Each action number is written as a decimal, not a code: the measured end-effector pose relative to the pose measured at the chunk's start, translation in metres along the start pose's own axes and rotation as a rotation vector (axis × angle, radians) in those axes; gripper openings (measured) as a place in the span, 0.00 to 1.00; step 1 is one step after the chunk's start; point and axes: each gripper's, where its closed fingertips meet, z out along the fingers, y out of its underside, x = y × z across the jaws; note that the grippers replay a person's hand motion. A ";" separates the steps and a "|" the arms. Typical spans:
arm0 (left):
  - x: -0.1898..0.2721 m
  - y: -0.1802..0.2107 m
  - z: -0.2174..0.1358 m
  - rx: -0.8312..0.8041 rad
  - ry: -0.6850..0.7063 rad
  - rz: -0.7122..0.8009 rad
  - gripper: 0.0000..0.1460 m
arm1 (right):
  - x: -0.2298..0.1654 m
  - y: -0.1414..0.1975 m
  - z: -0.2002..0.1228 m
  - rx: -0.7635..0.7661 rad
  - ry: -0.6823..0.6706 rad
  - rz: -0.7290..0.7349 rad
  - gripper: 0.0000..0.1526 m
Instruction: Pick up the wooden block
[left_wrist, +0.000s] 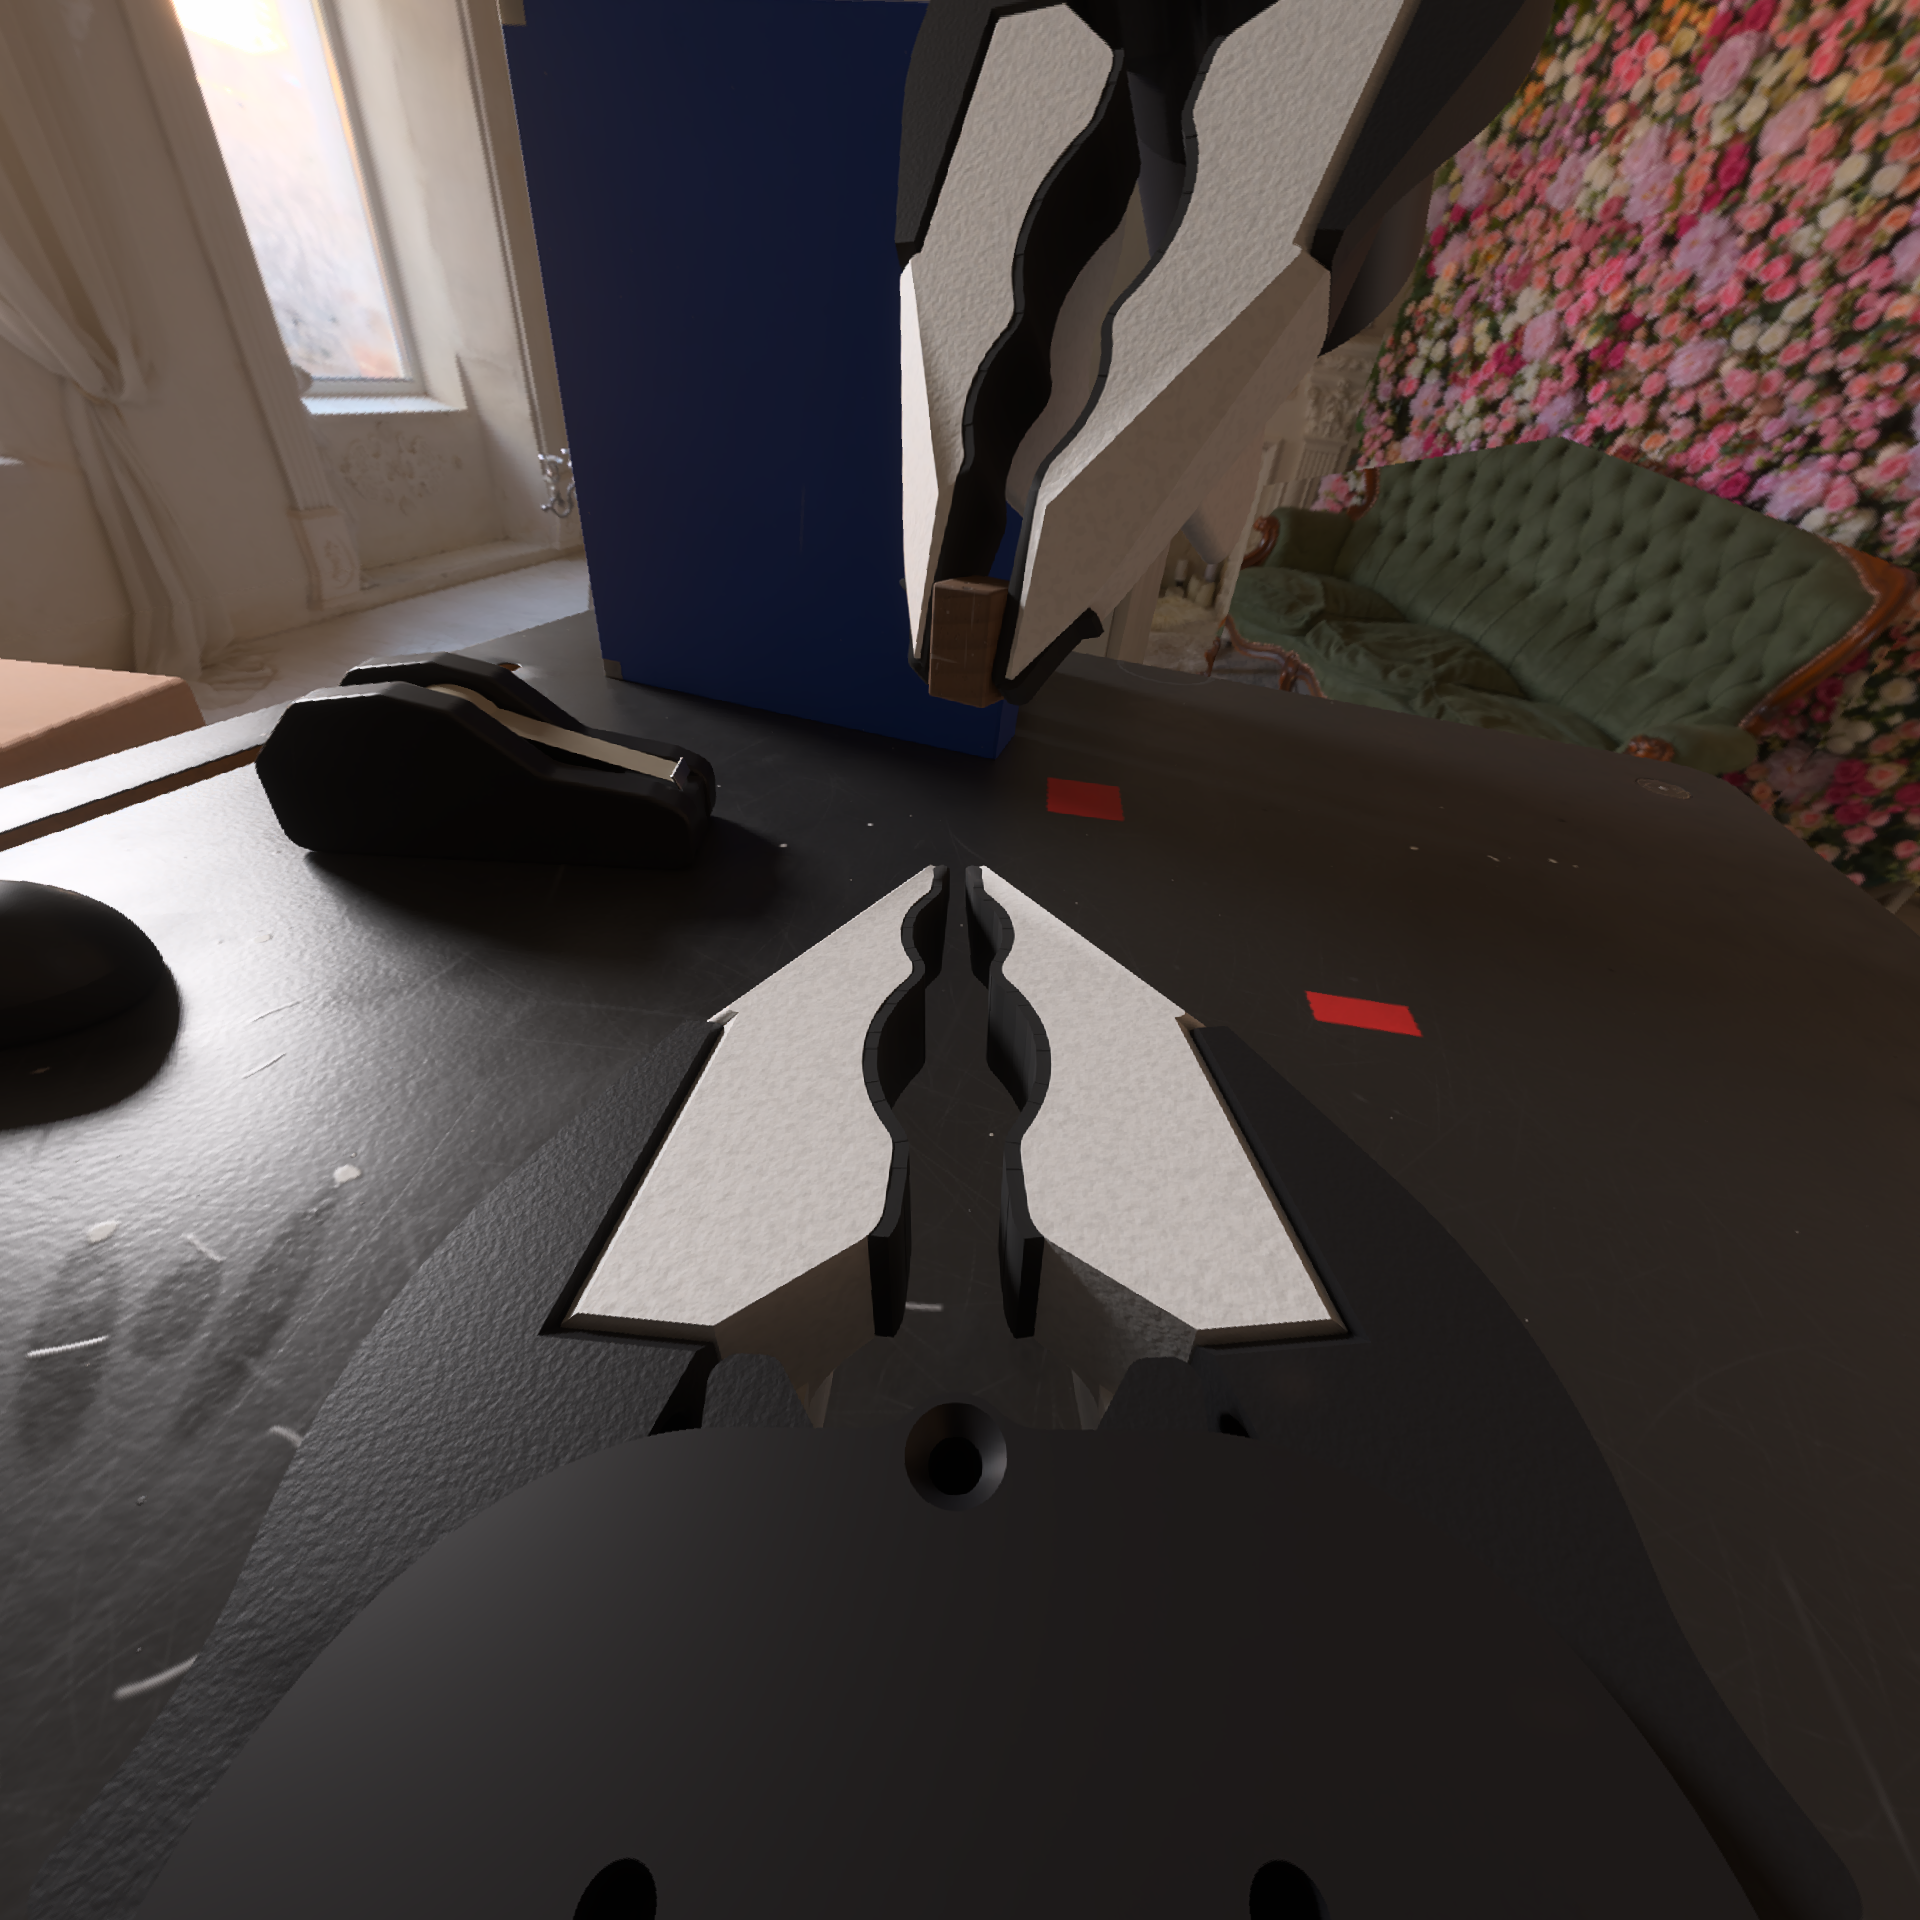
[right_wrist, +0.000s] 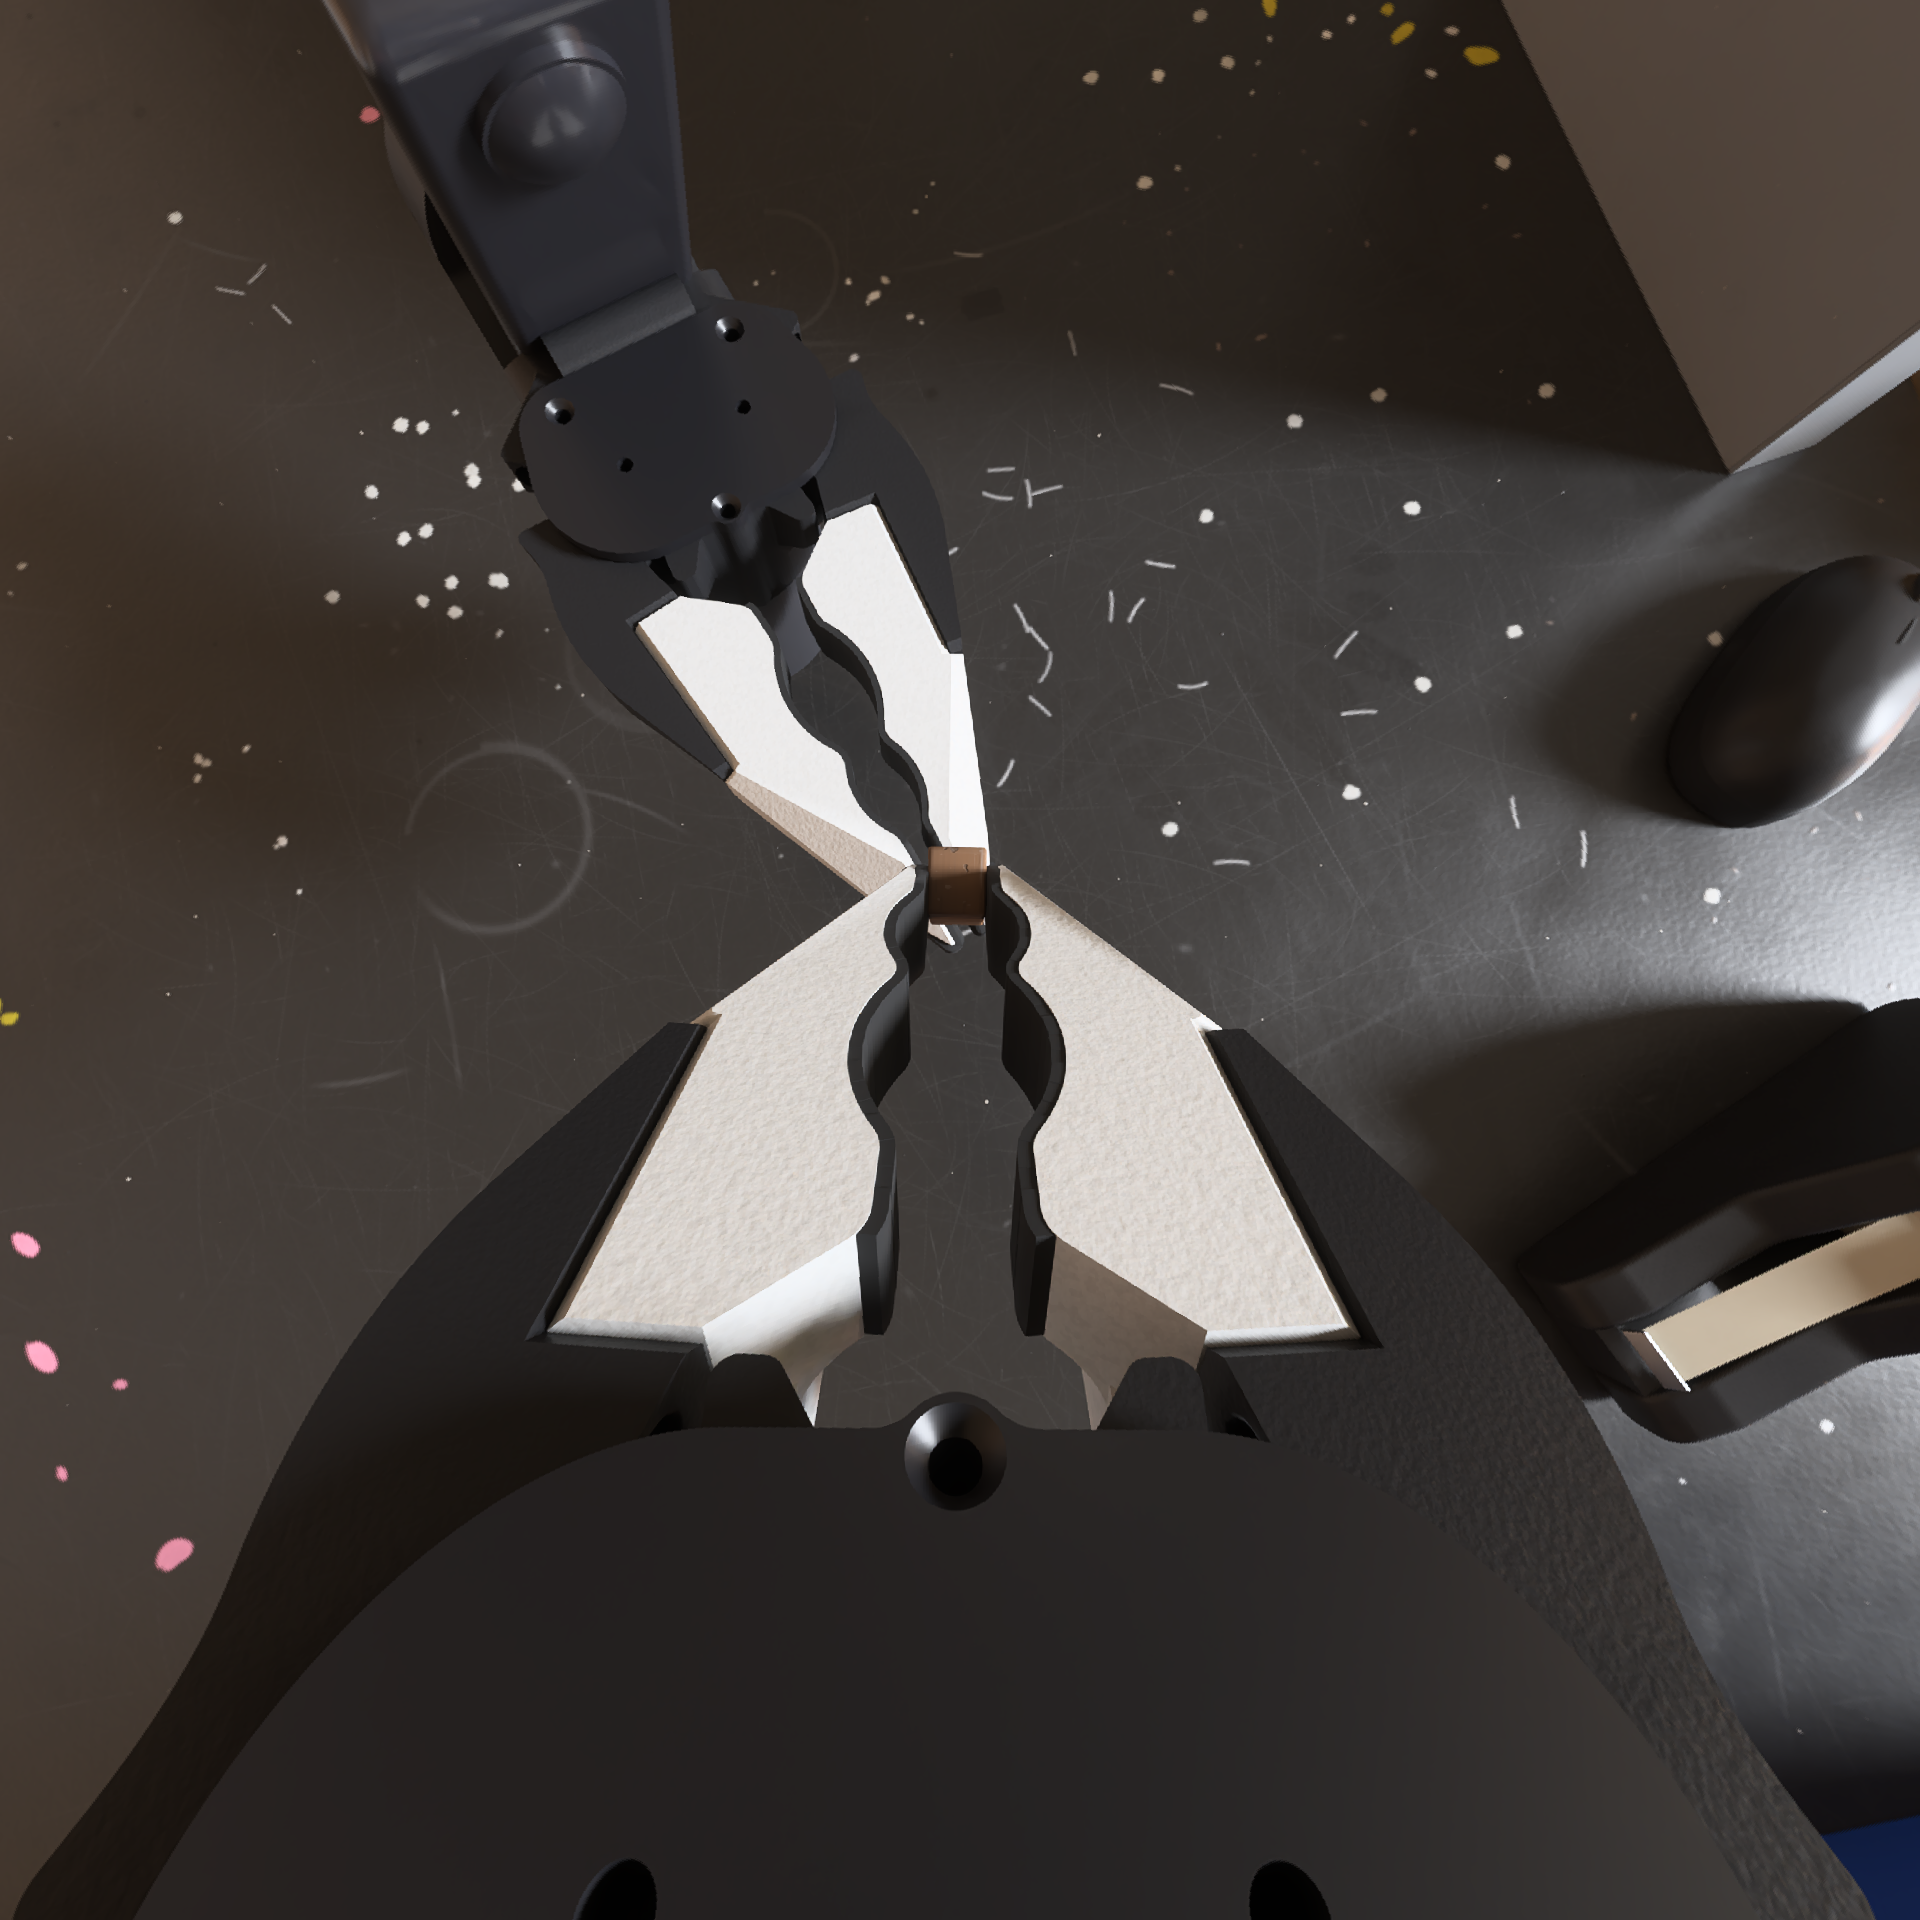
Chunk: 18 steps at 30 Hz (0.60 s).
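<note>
Right tool: the right tool is clenched on the wooden block, which sits pinched between its two fingertips; from the left wrist view this tool comes down from above with the block at its tips.
Wooden block: small and brown, gripped at the very tip ends; it appears raised just off the counter, in front of the blue box.
Left tool: the left tool has its fingers drawn almost together with only a thin slit between them and nothing in it; seen from the right wrist view, its tips are just beside the block.
Tape dispenser: a black tape dispenser lies on the counter to the left of the left tool.
Mouse: a dark computer mouse rests on the counter, apart from both tools.
Red marks: two red patches lie on the counter near the blue box.
Cardboard box: a tan box stands at the counter's edge.
Backdrop: a green sofa and a flower wall beyond.
</note>
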 end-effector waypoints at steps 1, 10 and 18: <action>0.000 0.000 0.000 -0.003 0.001 0.001 0.02 | 0.000 0.000 0.000 0.000 -0.002 0.001 0.06; 0.000 0.002 0.001 -0.020 -0.010 0.010 0.02 | 0.002 0.003 0.003 -0.010 0.007 -0.002 0.06; -0.002 0.003 0.002 -0.029 -0.031 0.020 0.02 | 0.003 0.003 0.004 -0.009 0.016 0.010 0.06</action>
